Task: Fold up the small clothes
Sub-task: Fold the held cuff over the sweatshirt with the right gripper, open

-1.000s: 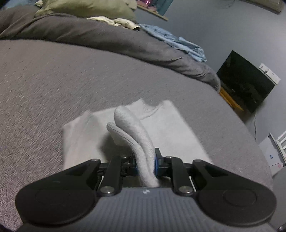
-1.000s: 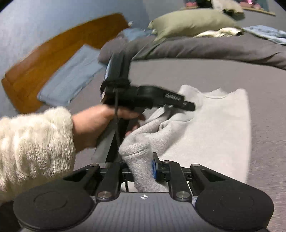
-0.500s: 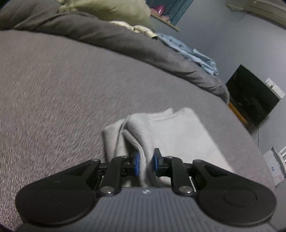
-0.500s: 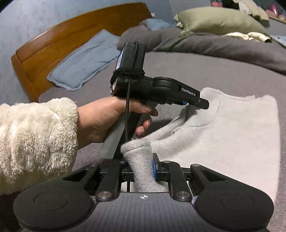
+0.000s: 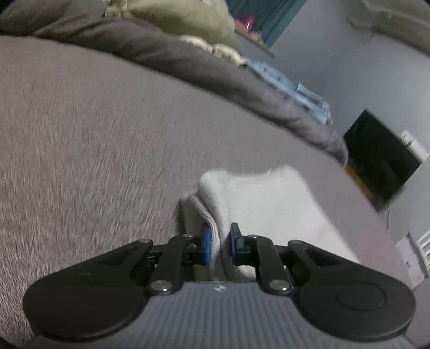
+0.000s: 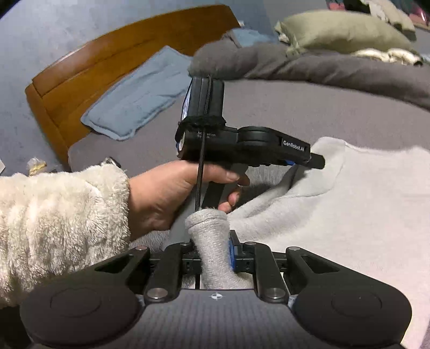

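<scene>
- Sweater [image 6: 349,214], pale grey, spread on grey bed [image 5: 94,134], part of it flat, near edge gathered up into both claws
- Pinched in right claw [image 6: 213,251]: ribbed cuff [image 6: 209,228] standing upright between blue pads [image 6: 231,252], jaws closed tight on it
- Pinched in left claw [image 5: 219,243]: bunched fold of same sweater [image 5: 268,204], blue pads [image 5: 207,241] pressed on cloth from both sides
- Seen from right wrist: left claw [image 6: 309,162] low over sweater near neckline, black body marked "GenRobot.AI", tip touching or just above raised fabric, cannot tell which
- Gripped by left hand [image 6: 172,196] at handle, fluffy cream sleeve [image 6: 59,225] covering forearm, thin black cord hanging down past thumb
- From left claw outward: raised fold running away from pads, flat pale panel to its right, grey bed cover beyond, blurred
- Farther out, rolled dark grey duvet [image 5: 188,61] along far side of bed, olive pillow [image 5: 182,18] and light blue cloth [image 5: 293,88] on or behind it
- Off bed to right in left wrist view: dark screen [image 5: 381,158] against grey wall
- From right claw outward: blue cushion [image 6: 139,99] leaning on wooden headboard [image 6: 107,56], olive pillow [image 6: 341,29] atop duvet [image 6: 322,67] at far end
</scene>
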